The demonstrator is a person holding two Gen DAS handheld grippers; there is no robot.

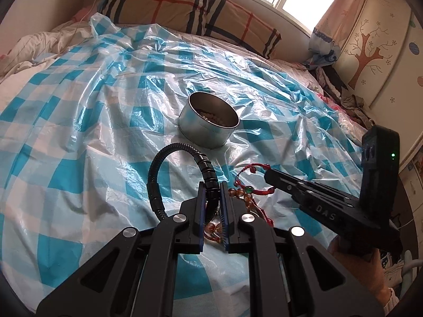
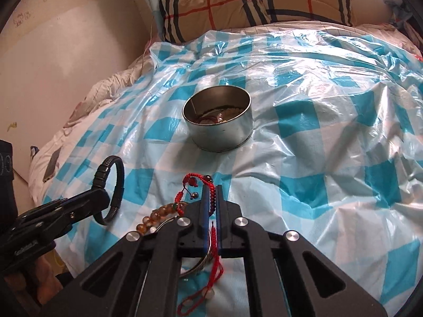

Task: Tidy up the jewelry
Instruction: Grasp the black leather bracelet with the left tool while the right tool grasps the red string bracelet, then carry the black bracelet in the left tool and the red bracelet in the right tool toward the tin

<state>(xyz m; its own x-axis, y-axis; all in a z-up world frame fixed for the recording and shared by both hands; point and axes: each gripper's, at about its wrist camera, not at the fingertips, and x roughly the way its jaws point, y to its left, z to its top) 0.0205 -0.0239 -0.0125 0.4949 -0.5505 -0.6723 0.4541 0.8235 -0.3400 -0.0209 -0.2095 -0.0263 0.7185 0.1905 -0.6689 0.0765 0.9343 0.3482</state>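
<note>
A round metal tin point(image 1: 208, 120) with jewelry inside stands on the blue checked plastic sheet; it also shows in the right wrist view point(image 2: 219, 121). My left gripper point(image 1: 212, 187) is shut on a black braided bracelet point(image 1: 158, 169), held upright above the sheet; the bracelet also shows in the right wrist view point(image 2: 105, 174). My right gripper point(image 2: 210, 192) is shut on a red cord bracelet point(image 2: 197, 181), whose loose end hangs below. An amber bead bracelet point(image 2: 158, 216) and a silver bangle point(image 2: 201, 264) lie under the grippers.
The blue checked plastic sheet point(image 2: 317, 132) covers a bed. A plaid pillow point(image 2: 251, 2) lies at the head. A wall point(image 2: 66, 52) is at the left, and a phone point(image 2: 51, 166) lies at the bed's left edge. A cupboard point(image 1: 375, 42) stands at the right.
</note>
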